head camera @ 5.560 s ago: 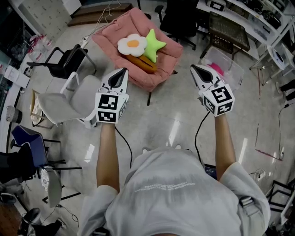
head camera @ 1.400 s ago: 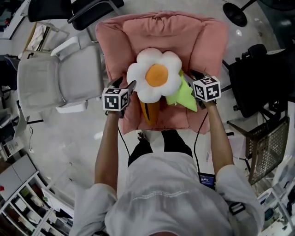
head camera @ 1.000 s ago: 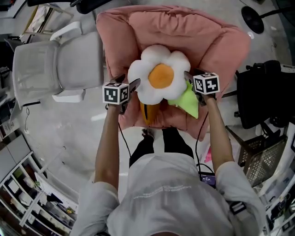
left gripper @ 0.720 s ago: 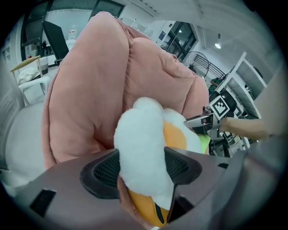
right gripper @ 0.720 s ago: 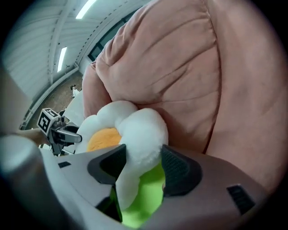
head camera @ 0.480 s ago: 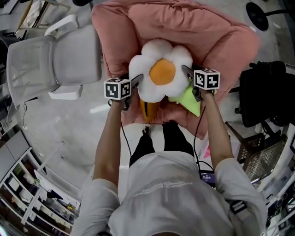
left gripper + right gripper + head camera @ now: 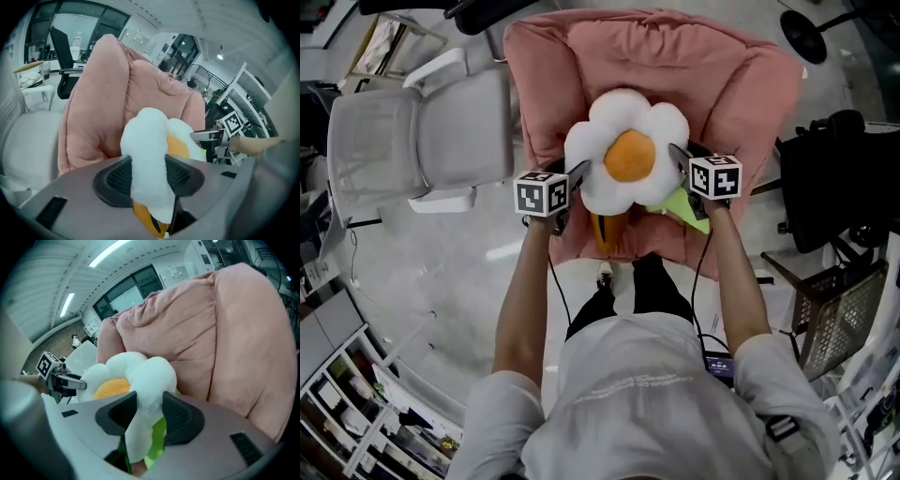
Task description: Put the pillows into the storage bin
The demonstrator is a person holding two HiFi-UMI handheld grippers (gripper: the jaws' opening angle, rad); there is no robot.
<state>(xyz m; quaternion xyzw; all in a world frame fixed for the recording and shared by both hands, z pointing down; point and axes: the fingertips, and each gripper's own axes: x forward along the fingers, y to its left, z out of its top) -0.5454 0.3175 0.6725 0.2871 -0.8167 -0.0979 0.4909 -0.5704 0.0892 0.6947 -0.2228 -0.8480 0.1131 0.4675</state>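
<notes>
Grasping step: left tool (image 7: pixel 577 172) and right tool (image 7: pixel 676 153), jaws just closing, pinch opposite petals of the flower pillow (image 7: pixel 625 153) on the pink chair (image 7: pixel 736 84). Next, both likely lift together.

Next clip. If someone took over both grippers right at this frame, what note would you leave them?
Left gripper: jaws have just been closing and now pinch a petal of the flower pillow.
Right gripper: also just closing, pinching a petal on the opposite side.
Things: the flower pillow sits over a green star pillow and an orange pillow on the pink armchair. The storage bin is out of view.
Done: both grips taken.
Left: all three pillows are on the chair. Lift the flower pillow, carry it to the bin, then fetch the other two.
</notes>
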